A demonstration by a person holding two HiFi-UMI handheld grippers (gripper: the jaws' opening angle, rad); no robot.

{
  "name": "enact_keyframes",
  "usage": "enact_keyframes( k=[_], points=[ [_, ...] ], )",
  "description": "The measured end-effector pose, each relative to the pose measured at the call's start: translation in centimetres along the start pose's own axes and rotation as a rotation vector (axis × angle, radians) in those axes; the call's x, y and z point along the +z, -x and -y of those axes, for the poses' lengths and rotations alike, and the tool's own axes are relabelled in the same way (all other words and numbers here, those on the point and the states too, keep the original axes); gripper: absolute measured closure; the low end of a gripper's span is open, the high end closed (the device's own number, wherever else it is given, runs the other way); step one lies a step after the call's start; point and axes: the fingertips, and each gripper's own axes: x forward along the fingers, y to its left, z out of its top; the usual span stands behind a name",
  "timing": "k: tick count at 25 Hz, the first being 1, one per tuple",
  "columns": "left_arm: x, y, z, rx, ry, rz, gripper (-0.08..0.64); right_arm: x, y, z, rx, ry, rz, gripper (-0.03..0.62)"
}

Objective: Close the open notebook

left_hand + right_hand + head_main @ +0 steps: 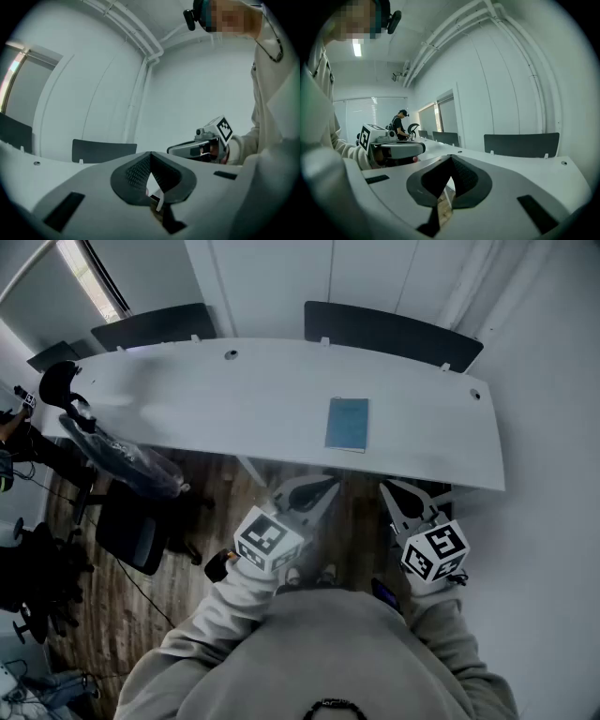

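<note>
- L gripper (pixel 150 158): jaws clenched, dark ribbed pads (pixel 136 174) meeting at the tips, nothing btwn them.
- R gripper (pixel 451 160): same, jaws closed tip to tip, empty.
- Both grippers are held side by side close to the person's body. They sit on the near side of the table edge, over the wood floor (pixel 202 521), noses toward the table. Each shows in the other's view.
- Grey sleeves (pixel 234 601) run back from the marker cubes to the torso.
- Notebook (pixel 347 424): lies flat on the white table (pixel 187 395), nr the near edge and right of the table's middle. It's ahead of the gap btwn the grippers, well apart from both.
- Notebook's long axis runs near-to-far across the table's depth, w/ a short edge toward the person, roughly square to the table edge. It shows as one blue rectangle and looks closed.
- Beyond the table: two dark chair backs (pixel 389 334).
- Left side: plastic-wrapped office chair (pixel 131 465).
- Another person (pixel 398 124) stands at the far end of the room in the R gripper view.
</note>
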Motion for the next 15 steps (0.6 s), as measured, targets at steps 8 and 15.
enact_keyframes(
  k=[8,15],
  points=[
    [-0.9,0.8,-0.5,-0.03,0.059,-0.017,0.558,0.0,0.2,0.0,-0.02,-0.041,0.033,0.572],
    [-2.7,2.5,-1.8,0.042,0.058,-0.064,0.558,-0.9,0.0,0.5,-0.009,-0.087,0.048,0.572]
  ],
)
